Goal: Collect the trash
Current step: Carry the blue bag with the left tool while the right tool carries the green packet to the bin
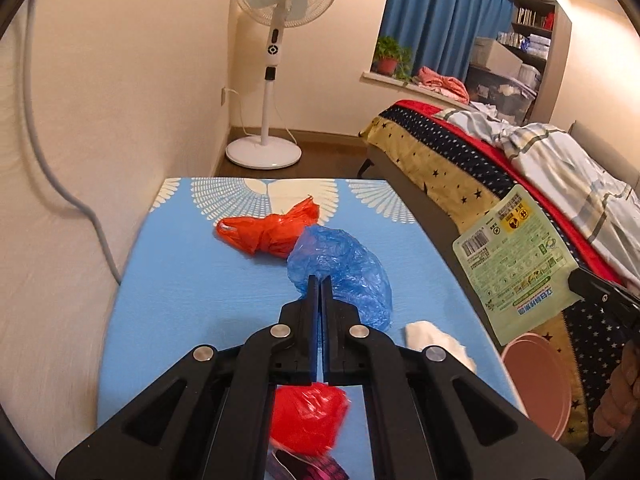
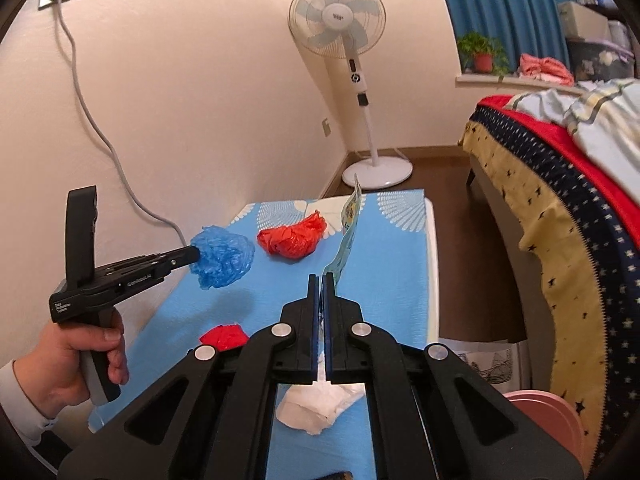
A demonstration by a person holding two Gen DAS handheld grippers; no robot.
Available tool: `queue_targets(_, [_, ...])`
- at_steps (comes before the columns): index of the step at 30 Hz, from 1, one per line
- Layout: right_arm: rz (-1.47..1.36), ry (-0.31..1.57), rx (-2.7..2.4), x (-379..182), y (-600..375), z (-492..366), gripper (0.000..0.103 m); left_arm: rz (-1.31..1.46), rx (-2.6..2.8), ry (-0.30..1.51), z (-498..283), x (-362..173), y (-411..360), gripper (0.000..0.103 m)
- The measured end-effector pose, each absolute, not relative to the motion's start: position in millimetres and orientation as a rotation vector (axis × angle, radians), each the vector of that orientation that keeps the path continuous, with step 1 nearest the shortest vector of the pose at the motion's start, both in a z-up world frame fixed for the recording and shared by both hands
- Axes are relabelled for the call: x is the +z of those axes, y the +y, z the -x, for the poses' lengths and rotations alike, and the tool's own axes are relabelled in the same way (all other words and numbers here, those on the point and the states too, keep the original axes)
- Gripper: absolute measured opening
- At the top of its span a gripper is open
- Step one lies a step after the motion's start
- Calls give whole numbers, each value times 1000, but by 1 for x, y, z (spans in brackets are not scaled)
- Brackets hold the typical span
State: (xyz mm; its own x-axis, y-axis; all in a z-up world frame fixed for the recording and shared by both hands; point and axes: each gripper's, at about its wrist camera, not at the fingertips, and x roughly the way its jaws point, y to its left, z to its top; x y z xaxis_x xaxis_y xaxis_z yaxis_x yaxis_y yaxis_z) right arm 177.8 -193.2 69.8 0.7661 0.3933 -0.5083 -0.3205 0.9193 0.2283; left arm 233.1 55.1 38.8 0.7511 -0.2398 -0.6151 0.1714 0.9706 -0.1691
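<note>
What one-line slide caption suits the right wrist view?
Left gripper lifts crumpled blue plastic bag; right gripper pinches green printed pouch above blue table.

The table (image 1: 180,280) wears a matt blue cloth of fine weave. The blue bag (image 1: 344,268), at its middle, is thin, crinkled, half-clear plastic film; the orange bag (image 1: 268,232) at 12 o'clock and the red bag (image 1: 308,416) at 6 are glossier film. The tissue (image 2: 316,404) is soft white paper. The pouch (image 1: 516,264) is smooth printed plastic with a slight sheen. Both grippers (image 1: 320,280) (image 2: 322,280) are matt black plastic with bright metal pins. The bin (image 1: 540,384) at 4 o'clock is smooth pink plastic.
</note>
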Motion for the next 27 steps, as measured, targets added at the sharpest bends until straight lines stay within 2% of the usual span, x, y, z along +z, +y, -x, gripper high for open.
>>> queue_targets(5, [-105, 514, 359, 90, -205, -152, 2, 129, -223, 677, -211, 44, 49, 1])
queue_targets(16, [-123, 479, 252, 98, -241, -106, 2, 129, -188, 646, -163, 49, 17, 1])
queue_targets(27, [-101, 445, 163, 102, -275, -69, 2, 183, -202, 631, -110, 32, -18, 1])
